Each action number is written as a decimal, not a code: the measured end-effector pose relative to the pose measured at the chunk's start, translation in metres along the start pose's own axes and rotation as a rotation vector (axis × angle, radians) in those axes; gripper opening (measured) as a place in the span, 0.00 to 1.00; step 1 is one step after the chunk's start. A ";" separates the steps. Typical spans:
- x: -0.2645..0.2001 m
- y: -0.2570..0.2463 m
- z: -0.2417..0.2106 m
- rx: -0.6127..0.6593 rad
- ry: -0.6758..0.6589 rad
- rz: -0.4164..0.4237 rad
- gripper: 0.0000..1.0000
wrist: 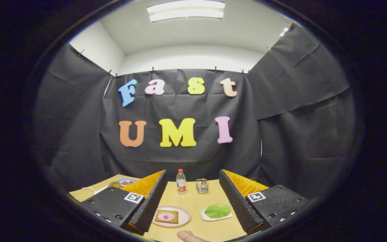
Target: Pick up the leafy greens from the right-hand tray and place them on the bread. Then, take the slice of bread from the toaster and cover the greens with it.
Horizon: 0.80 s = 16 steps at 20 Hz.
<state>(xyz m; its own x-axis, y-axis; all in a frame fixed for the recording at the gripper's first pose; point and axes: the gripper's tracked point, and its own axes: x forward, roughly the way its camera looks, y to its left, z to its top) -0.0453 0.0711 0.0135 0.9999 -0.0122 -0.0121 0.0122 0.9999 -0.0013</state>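
Gripper view looks along my two-finger gripper (191, 198), whose fingers are spread wide apart with nothing between them but bare tabletop. It hangs above the light wooden table (193, 201), clear of everything on it.

Ahead and between the fingers, near the left finger, sits a round pink plate (184, 220) carrying a square slice of brown toasted bread (166, 216) with a pink round topping (166, 216) on its middle. Near the right finger lies a small white tray (204, 216) holding a pale green lettuce leaf (217, 210); the leaf rests flat in the tray, untouched, and plate and tray stand a little apart from each other.

Farther along the table, beyond both dishes, a clear plastic bottle with a red label and red cap (181, 182) stands upright, and just beside it to the right is a small shiny metal toaster (202, 186). I cannot tell whether a slice is in it.

A fingertip (188, 236) shows at the near edge of the table.
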 end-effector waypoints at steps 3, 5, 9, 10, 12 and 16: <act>-0.001 0.005 -0.011 0.012 0.032 0.018 0.96; 0.002 0.001 -0.017 0.040 0.050 0.018 0.95; 0.013 -0.021 -0.027 0.122 0.083 -0.026 0.96; 0.015 -0.024 -0.031 0.127 0.094 -0.035 0.96; 0.020 -0.028 -0.036 0.124 0.110 -0.043 0.96; 0.034 -0.036 -0.051 0.094 0.124 -0.061 0.95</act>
<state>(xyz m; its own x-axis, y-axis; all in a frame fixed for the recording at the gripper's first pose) -0.0124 0.0348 -0.0381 0.9882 -0.0671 -0.1380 0.0796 0.9930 0.0875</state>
